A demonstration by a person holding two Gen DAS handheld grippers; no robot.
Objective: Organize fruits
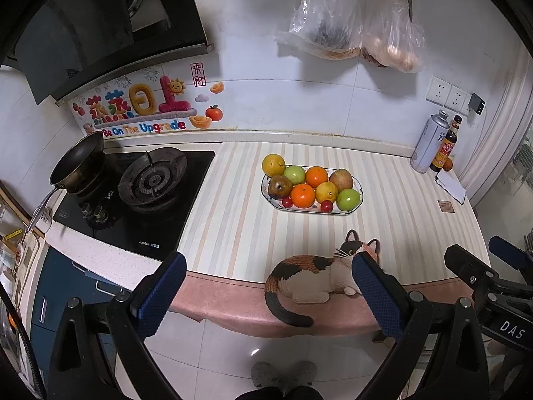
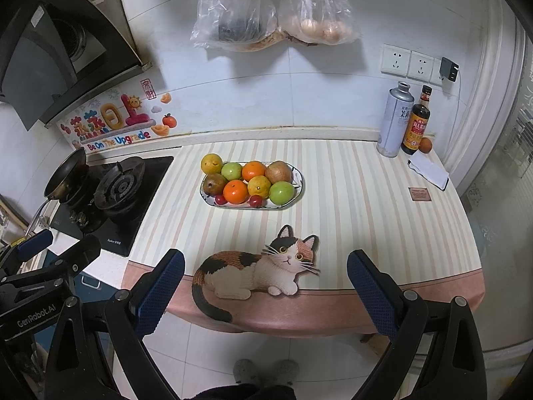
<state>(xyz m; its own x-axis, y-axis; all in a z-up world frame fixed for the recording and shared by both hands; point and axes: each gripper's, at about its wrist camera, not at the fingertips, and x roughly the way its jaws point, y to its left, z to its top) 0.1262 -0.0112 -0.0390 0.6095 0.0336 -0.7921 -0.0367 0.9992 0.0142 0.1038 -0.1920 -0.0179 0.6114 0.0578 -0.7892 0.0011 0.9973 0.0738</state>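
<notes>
Stove: sitting at the far left of the counter, a pan resting on its rear burner.
Left gripper: hovering off the counter's front edge, fingers spread wide, holding nothing.
Plate: lying mid-counter on the striped mat, well apart from both grippers.
Fruit: all piled on the plate; a yellow one perching on the rim at back left, a pear, two green ones, two oranges, a brownish one and two small red ones at the front.
Loose fruit: none showing on the mat.
Right gripper: hanging beside the left one, above the cat picture, fingers standing wide apart, gripping nothing.
Bottles: standing at the back right corner.
Step in hand: not settling from this view; the scene is fitting either a plate awaiting sorting or a plate already filled.
Next move: any reach is calling for travel forward over the mat, and a wide opening for the round fruit.
</notes>
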